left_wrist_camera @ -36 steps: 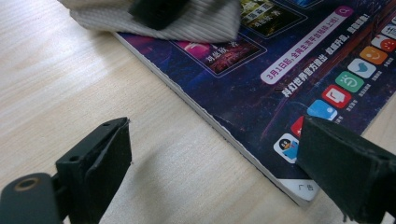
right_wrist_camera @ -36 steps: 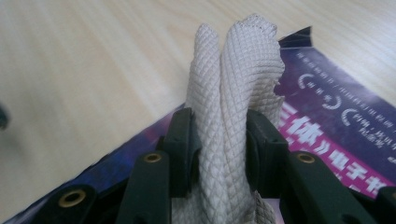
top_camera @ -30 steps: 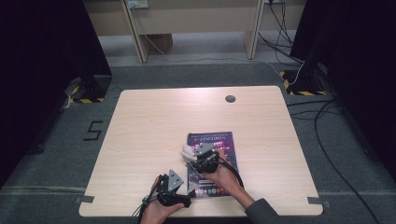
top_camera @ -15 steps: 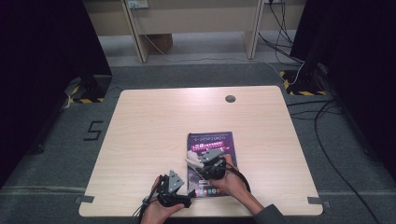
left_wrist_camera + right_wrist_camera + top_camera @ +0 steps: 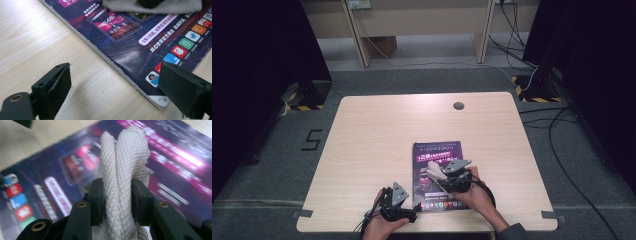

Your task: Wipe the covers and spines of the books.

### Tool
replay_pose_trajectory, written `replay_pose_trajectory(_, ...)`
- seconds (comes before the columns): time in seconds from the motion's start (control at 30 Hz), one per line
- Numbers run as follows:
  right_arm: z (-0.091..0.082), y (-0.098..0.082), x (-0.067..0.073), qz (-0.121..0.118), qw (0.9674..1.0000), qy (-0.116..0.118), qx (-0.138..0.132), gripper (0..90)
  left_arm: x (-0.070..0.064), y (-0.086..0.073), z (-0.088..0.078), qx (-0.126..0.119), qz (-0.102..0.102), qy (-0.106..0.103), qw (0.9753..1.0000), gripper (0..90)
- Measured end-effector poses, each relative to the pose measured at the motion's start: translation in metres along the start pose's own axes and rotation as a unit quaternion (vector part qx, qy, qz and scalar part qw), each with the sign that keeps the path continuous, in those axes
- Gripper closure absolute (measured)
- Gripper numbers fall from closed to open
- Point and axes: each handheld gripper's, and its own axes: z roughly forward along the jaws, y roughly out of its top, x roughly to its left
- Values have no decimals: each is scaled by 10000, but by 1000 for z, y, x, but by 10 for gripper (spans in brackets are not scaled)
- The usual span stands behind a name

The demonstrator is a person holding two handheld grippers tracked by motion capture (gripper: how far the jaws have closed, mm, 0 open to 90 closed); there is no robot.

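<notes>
A magazine with a dark purple cover (image 5: 438,151) lies flat on the wooden table (image 5: 377,130), near its front edge. My right gripper (image 5: 438,173) rests on the cover's lower half, shut on a bunched white woven cloth (image 5: 432,170). In the right gripper view the cloth (image 5: 125,152) stands pinched between the two black jaws of that gripper (image 5: 117,195), above the magazine (image 5: 175,170). My left gripper (image 5: 413,208) is open, low at the magazine's near left corner. The left gripper view has the corner of the magazine (image 5: 130,42) between the spread jaws of that gripper (image 5: 113,80), untouched, and the cloth (image 5: 125,6) at the top.
A round cable hole (image 5: 458,105) sits near the table's far edge. Black partitions stand at both sides. Cables (image 5: 562,130) trail over the grey carpet on the right. A "5" (image 5: 312,140) is marked on the floor at the left.
My right gripper has slid the cloth to the right and slightly nearer across the magazine cover. The left gripper has stayed in place.
</notes>
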Motion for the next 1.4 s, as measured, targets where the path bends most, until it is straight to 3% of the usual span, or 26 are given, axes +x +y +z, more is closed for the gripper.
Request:
replay_pose_trajectory(0.37, -26, -25, -45, 697, 9957, -605, 87, 663, 0, 0, 0, -8, 13, 0, 10000, 106)
replay_pose_trajectory(0.5, -29, -29, -52, 977, 9942, -449, 27, 730, 1, 0, 0, 6, -12, -12, 10000, 106)
replay_pose_trajectory(0.6, -31, -26, -53, 820, 9953, -510, 27, 740, 1, 0, 0, 14, 1, -35, 10000, 106)
replay_pose_trajectory(0.8, -49, -22, -63, 916, 9935, -627, -258, 750, 1, 0, 0, 17, -11, -41, 10000, 106)
replay_pose_trajectory(1.0, -71, -31, -83, 1196, 9868, -991, -448, 752, 1, 0, 0, 6, -37, -48, 10000, 106)
replay_pose_trajectory(1.27, -87, -58, -111, 1578, 9758, -1485, -295, 752, 1, -1, 0, -4, -42, -21, 10000, 106)
replay_pose_trajectory(1.4, -87, -69, -118, 1750, 9722, -1549, -130, 746, 2, 0, 1, 7, -56, -71, 10000, 106)
